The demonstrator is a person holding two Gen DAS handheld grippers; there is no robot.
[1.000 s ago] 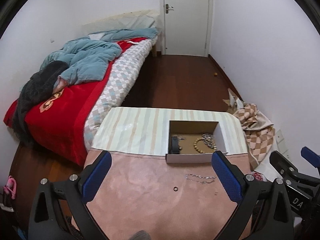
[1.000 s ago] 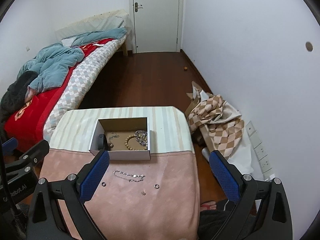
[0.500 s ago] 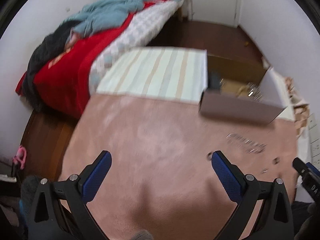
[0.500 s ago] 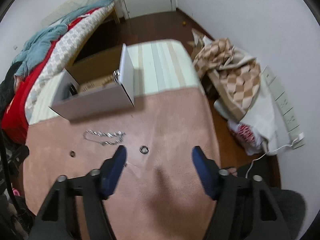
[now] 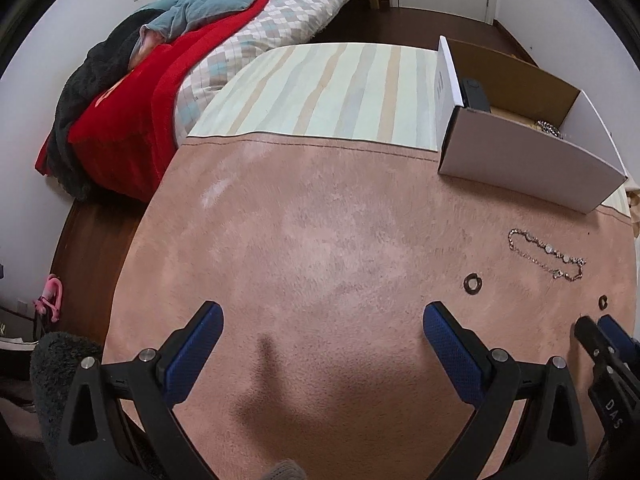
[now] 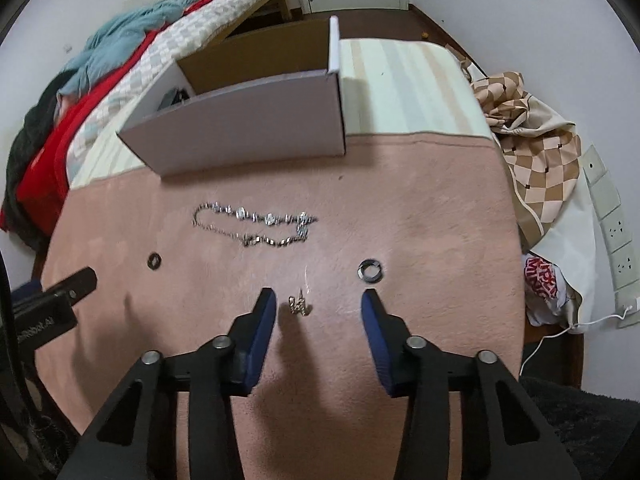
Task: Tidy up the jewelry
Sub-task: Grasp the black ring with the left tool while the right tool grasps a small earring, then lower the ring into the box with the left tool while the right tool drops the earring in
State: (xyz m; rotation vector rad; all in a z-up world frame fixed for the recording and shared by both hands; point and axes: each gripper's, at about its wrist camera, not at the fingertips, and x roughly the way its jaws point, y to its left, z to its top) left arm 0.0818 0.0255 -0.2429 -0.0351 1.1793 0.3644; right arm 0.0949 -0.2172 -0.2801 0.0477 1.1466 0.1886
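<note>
A white cardboard box [image 6: 248, 120] with jewelry inside stands at the seam of the pink cloth [image 6: 420, 208]; it also shows in the left wrist view [image 5: 520, 160]. A silver chain [image 6: 256, 224] lies in front of it, also in the left wrist view [image 5: 546, 254]. A dark ring [image 6: 154, 260] lies at the left, a silver ring [image 6: 370, 271] at the right, and a small earring [image 6: 298, 305] between them. My right gripper [image 6: 318, 304] is open, low over the cloth, with the earring between its fingers. My left gripper [image 5: 320, 320] is open and empty over bare pink cloth.
A striped cloth [image 5: 320, 88] covers the table's far half. A bed with red and teal bedding [image 5: 168, 60] stands at the left. A checkered cloth [image 6: 540, 152] and a bag lie on the floor at the right, beside wall sockets [image 6: 616, 232].
Both grippers have come down and forward toward the pink cloth. My right gripper has narrowed and now frames the small earring. The left one stays wide open.
</note>
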